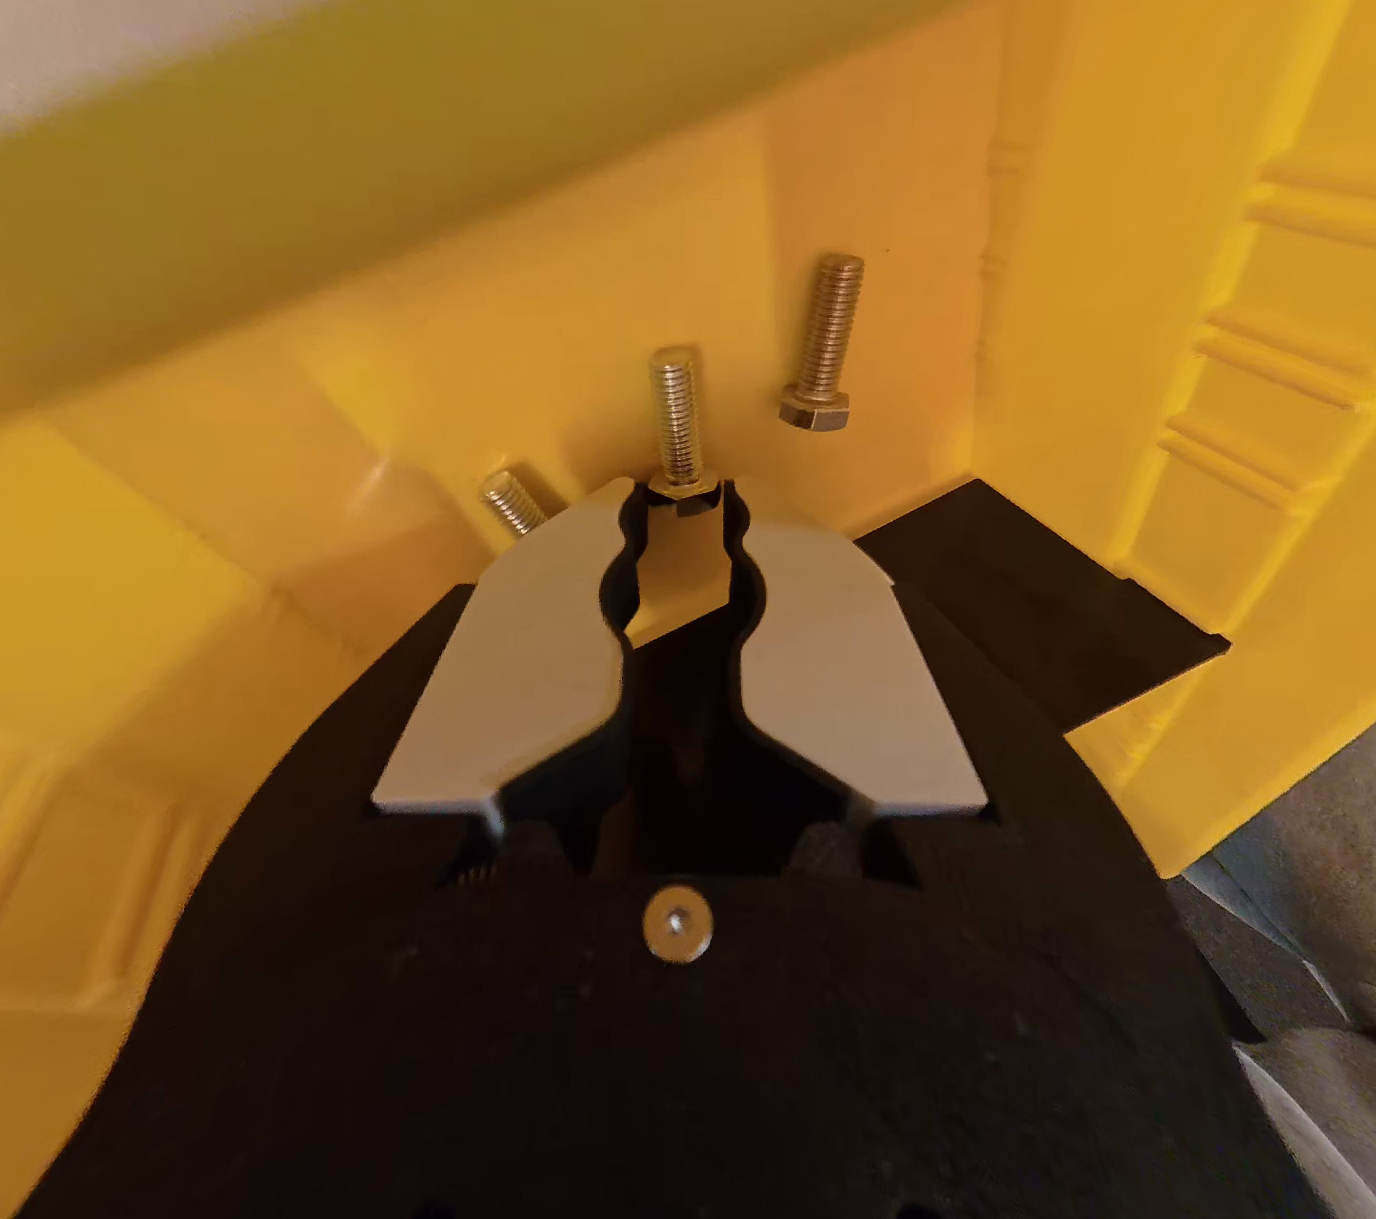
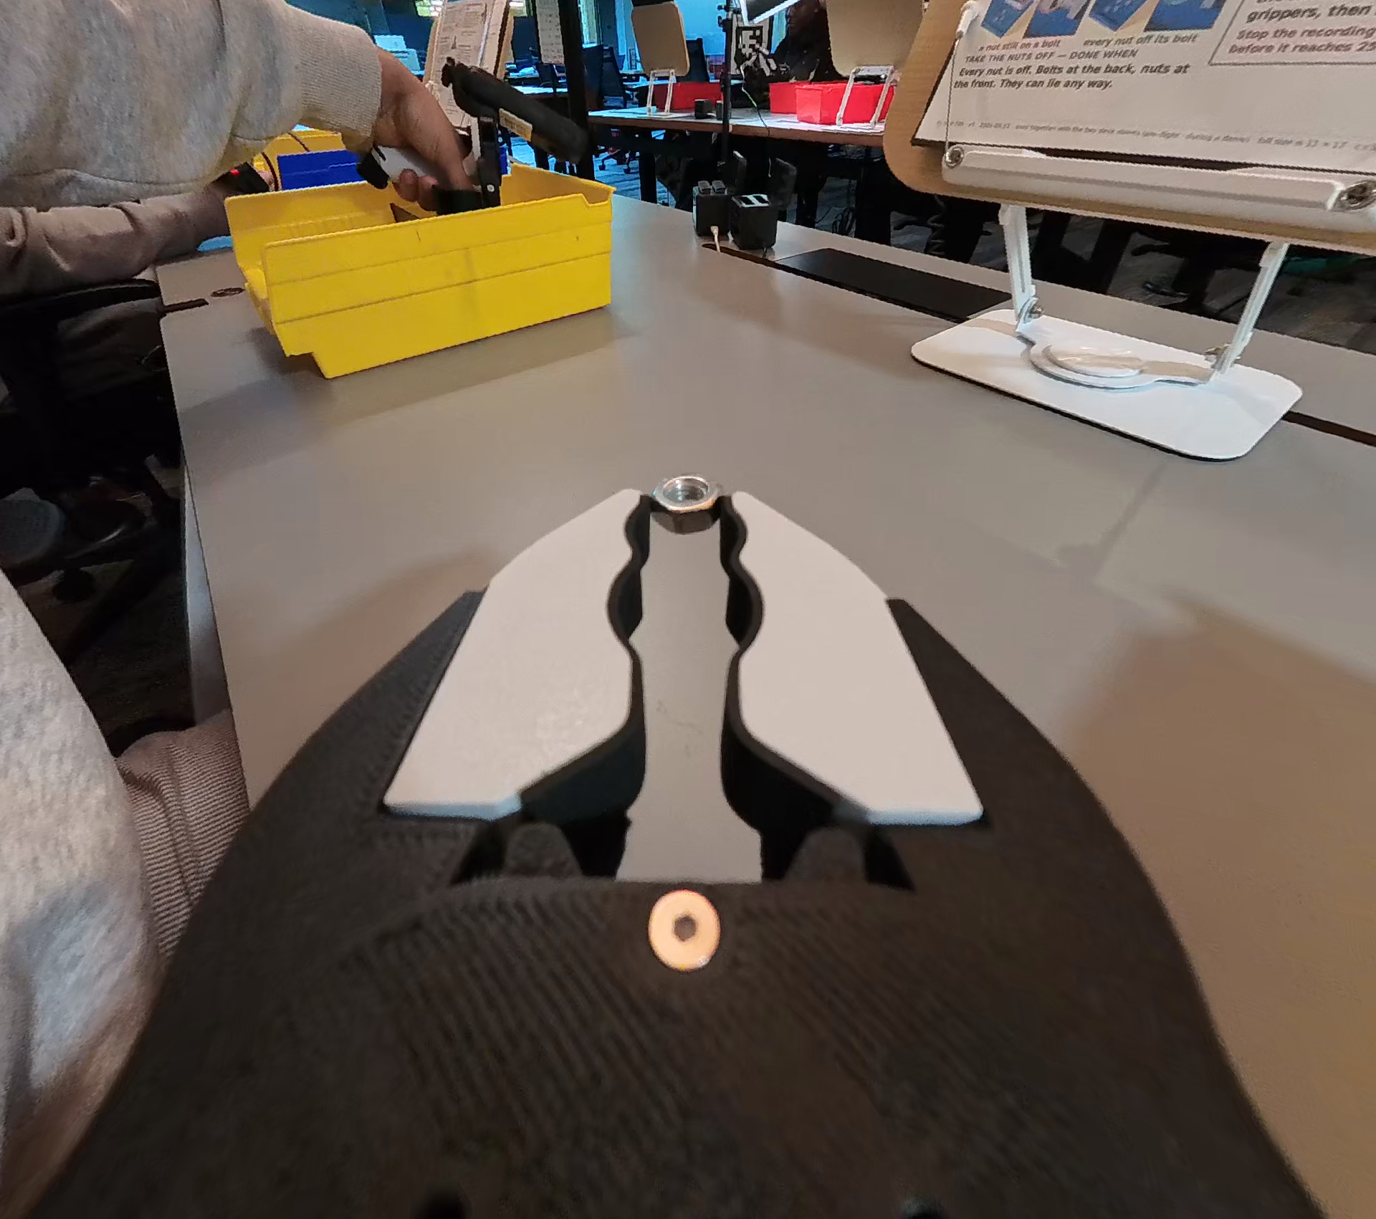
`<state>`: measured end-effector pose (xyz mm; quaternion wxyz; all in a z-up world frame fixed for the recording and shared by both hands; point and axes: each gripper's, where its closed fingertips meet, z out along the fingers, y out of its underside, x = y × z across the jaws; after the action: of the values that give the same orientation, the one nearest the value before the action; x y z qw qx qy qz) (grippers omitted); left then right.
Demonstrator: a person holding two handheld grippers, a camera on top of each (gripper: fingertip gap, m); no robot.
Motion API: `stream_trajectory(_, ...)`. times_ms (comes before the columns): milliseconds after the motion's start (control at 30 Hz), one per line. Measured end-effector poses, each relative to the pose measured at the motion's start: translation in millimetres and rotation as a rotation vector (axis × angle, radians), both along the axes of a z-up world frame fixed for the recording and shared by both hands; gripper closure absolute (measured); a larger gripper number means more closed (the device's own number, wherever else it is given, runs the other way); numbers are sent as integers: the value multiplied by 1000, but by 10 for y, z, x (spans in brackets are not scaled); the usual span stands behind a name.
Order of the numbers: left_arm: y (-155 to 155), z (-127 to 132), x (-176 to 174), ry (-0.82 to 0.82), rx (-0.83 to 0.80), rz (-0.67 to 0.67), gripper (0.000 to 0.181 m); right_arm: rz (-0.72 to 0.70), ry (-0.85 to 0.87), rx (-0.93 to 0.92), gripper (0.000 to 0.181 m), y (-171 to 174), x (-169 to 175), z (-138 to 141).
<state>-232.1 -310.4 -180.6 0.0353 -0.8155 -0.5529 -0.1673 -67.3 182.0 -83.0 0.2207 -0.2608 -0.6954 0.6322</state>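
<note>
In the left wrist view my left gripper (image 1: 681,498) is inside a yellow bin (image 1: 856,260), shut on the hex head of a steel bolt (image 1: 675,420) whose threaded shank points away from me. A second bolt (image 1: 823,342) lies on the bin floor to the right. A third bolt (image 1: 510,506) is partly hidden behind my left finger. In the right wrist view my right gripper (image 2: 685,509) is shut on a steel hex nut (image 2: 685,498), held above the grey table (image 2: 819,439). The left gripper (image 2: 476,141), held by a hand, shows far off inside the yellow bin (image 2: 439,282).
A black divider (image 1: 990,580) lies in the bin's right part. A tilted board with an instruction sheet on a white stand (image 2: 1102,379) is at the table's right. A blue bin (image 2: 313,171) sits behind the yellow one. A grey sleeve (image 2: 149,59) crosses the left side. My hands' fingertips stand some 55 cm from each other.
</note>
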Motion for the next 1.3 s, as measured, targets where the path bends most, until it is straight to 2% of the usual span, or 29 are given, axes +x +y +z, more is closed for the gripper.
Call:
stream_trajectory(267, 9, -1, -7, 9, -5, 0, 160, -1, -2, 0, 164, 1, -5, -3)
stream_trajectory(433, 38, 110, -62, 84, 21, 15, 160, 1, 0, -1, 164, -3, -4, 4)
stream_trajectory(633, 30, 440, -59, 225, 80, 57, 160, 8, 7, -8, 164, -7, 15, 37)
stream_trajectory(767, 154, 850, -73, 400, 229, 112, 161, 20, 17, -13, 164, -21, 55, 77)
stream_trajectory(833, 371, 1166, -69, 566, 381, 79, 162, 23, 30, -12, 164, -23, 81, 113)
stream_trajectory(933, 868, 1657, 79, 830, 601, -4, 162, 26, 47, -17, 164, -25, 116, 165)
stream_trajectory(1100, 1872, 2177, 485, 1245, 768, -60, 162, 40, 18, -100, 164, -21, 152, 237)
stream_trajectory(1200, 2541, 2302, 819, 1376, 909, -33, 162, 41, 16, -144, 164, 15, 189, 319)
stream_trajectory(1300, 3189, 2136, 1127, 1437, 988, -41, 162, 35, 35, -165, 164, 75, 227, 413)
